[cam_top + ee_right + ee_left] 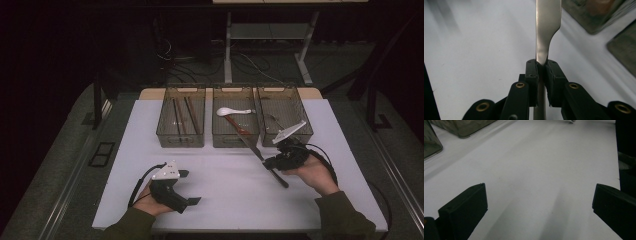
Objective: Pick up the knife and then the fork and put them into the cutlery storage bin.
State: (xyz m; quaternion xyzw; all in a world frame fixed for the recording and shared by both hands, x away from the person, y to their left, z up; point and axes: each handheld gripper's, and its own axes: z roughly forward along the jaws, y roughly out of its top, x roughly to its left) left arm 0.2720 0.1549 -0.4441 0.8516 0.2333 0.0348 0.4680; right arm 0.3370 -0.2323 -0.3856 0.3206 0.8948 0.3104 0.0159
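Right gripper [272, 162] is clamped on a knife [260, 155]; in the right gripper view the two pads [532, 72] pinch the metal at the narrow neck where blade meets handle, and the blade [547, 22] runs straight up and away from the jaws. In the high view the knife lies on a slant, handle end toward the person, blade tip pointing up-left at the front wall of the middle bin [235, 140]. Whether the knife is touching the table [225, 200] or lifted off it, cannot tell. The right hand [312, 172] holds the gripper near the table's right side, just in front of the right bin [295, 135].

Left gripper [187, 187] sits low at front left, well apart from the knife. Its jaws stand wide, nothing between them; the left gripper view has bare white tabletop [536, 170] between the two black fingers [466, 207]. The left hand [150, 200] holds it just over the table.

Three clear bins stand in a row at the back edge. Left bin [165, 135] has chopsticks [182, 115]. The middle bin has a white spoon [230, 111] and a reddish utensil [237, 125] under it. Contents of the right bin are too dim to tell.
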